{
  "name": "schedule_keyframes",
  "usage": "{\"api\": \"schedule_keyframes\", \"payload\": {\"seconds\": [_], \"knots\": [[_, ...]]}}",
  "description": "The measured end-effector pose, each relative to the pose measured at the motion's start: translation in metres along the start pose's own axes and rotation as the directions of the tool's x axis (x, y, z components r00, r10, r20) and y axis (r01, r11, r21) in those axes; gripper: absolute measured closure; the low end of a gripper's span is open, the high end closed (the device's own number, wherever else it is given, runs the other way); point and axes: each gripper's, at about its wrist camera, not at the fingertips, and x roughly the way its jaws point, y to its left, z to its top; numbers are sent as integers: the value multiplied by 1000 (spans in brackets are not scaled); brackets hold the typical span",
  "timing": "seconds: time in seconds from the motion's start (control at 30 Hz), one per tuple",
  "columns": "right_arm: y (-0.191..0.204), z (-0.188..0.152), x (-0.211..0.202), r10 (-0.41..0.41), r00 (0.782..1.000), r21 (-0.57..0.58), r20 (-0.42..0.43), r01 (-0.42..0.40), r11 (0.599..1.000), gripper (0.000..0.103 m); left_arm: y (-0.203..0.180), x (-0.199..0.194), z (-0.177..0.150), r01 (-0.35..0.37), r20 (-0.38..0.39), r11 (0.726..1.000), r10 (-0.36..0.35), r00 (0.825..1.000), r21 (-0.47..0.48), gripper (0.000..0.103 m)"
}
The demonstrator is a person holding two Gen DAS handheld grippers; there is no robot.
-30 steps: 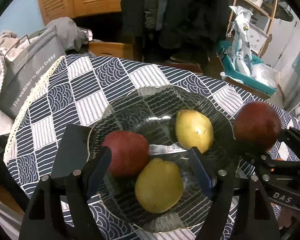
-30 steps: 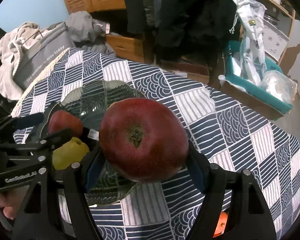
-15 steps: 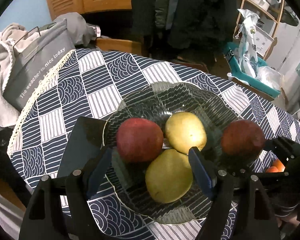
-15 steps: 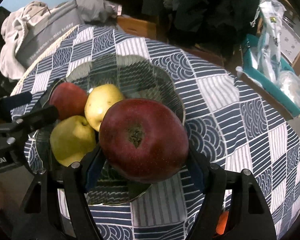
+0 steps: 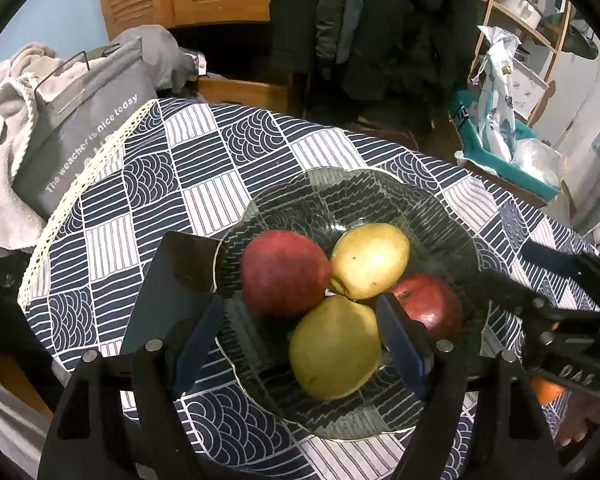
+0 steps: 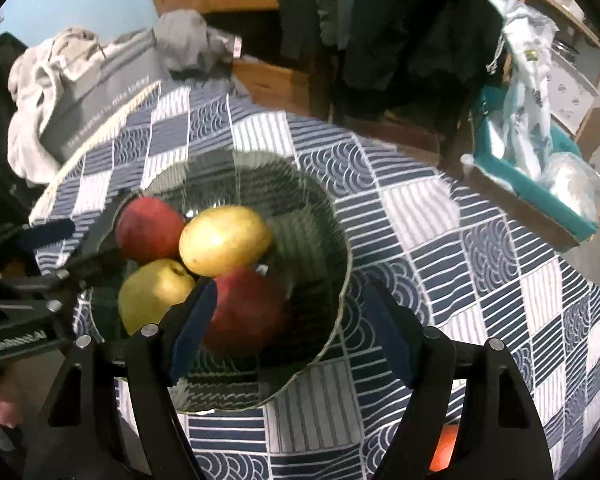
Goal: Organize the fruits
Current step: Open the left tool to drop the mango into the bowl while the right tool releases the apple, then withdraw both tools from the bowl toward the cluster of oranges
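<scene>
Right tongs [image 6: 288, 328] open, nothing between blue pads. Glass bowl [image 6: 336, 256] on checked surface [image 6: 480, 264] holds four fruits, touching: red apple [image 6: 148, 228], yellow pear [image 6: 224, 240], green pear [image 6: 152, 292], dark red apple [image 6: 248, 312] nearest tongs. Left tongs [image 6: 56, 248] at bowl's left rim.

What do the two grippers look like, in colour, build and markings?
Both look alike: matte black angular frames with silver bolt heads and two flat dark-blue finger pads. The left gripper shows white lettering on its side in the right wrist view, too blurred to read. The right gripper shows white letters "DAS" in the left wrist view. No cables or sleeves are visible.
</scene>
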Motion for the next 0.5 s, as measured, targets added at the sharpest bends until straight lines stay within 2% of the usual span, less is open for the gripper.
{"api": "schedule_keyframes", "payload": {"seconds": [0.23, 0.5], "knots": [[-6, 5, -36, -60, 995, 3, 81, 60, 998, 26, -12, -20, 4, 37, 37, 999, -38, 999, 17, 23], [-13, 4, -84, -115, 978, 11, 175, 115, 993, 26, -35, -47, 9, 86, 80, 994, -91, 993, 61, 23]]}}
